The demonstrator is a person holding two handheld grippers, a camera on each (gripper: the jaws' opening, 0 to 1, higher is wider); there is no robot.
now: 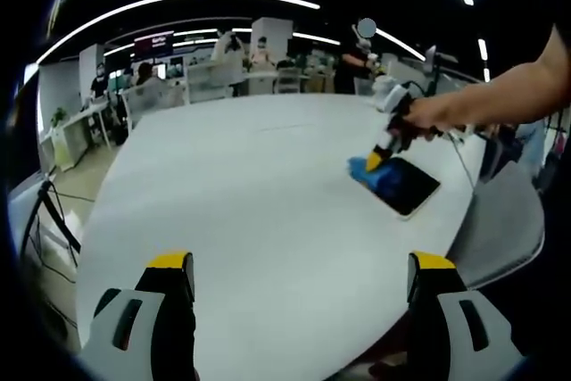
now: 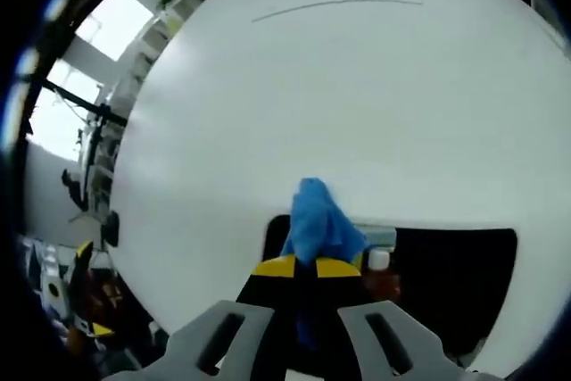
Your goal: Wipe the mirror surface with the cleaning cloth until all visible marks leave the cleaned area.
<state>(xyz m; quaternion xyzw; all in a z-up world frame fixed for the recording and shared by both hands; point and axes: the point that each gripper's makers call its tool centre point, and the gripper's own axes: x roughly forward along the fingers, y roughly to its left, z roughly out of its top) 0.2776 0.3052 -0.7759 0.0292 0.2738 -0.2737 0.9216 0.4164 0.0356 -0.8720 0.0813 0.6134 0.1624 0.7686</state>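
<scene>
1. The mirror (image 1: 406,184) lies flat on the white table (image 1: 250,185), near the edge on the right of the left gripper view. It reads as a dark rectangle.
2. The right gripper (image 2: 308,267) has its jaws closed tight on the blue cloth (image 2: 318,225). The cloth bunches forward past the yellow tips and rests at the mirror's (image 2: 446,283) near edge.
3. In the left gripper view the right gripper (image 1: 382,151), held by a person's hand (image 1: 433,115), presses the cloth (image 1: 363,168) at the mirror's far corner.
4. The left gripper (image 1: 299,276) hangs over bare table with its jaws spread wide, holding nothing, well apart from the mirror.
5. Marks on the glass: too dark to tell.
6. Risk: nothing steadies the mirror. A firm stroke toward the table edge could slide it off.
7. Risk: the cloth is a small wad, so strokes are narrow; corners could be missed.
8. Risk: the hard tips sit close behind the cloth; too steep a tilt could scrape the glass.
</scene>
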